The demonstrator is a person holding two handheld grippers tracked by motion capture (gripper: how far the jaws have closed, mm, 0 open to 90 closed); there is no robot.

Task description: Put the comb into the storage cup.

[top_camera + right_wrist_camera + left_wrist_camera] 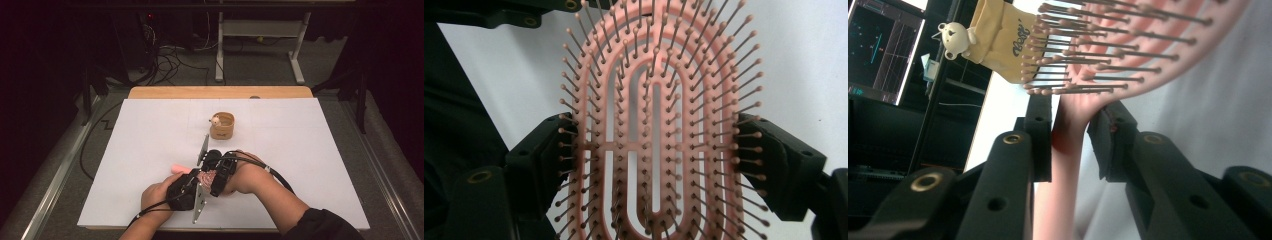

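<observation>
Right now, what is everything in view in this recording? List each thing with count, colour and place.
pink plastic vented hairbrush: one, pink, held above the near middle of the table, between both claws
tan fabric cup with a small white bear: one, tan, table centre, beyond the hands
white rectangular table cover: one, white, over the wooden tabletop
left claw: one, black, closed on the hairbrush neck
right claw: one, black, clamped across the hairbrush head
person's hands: two, near edge

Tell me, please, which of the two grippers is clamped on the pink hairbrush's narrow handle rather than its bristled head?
The left gripper: it pinches the pink hairbrush at the narrow handle, while the right gripper spans the wide bristled head.
</observation>
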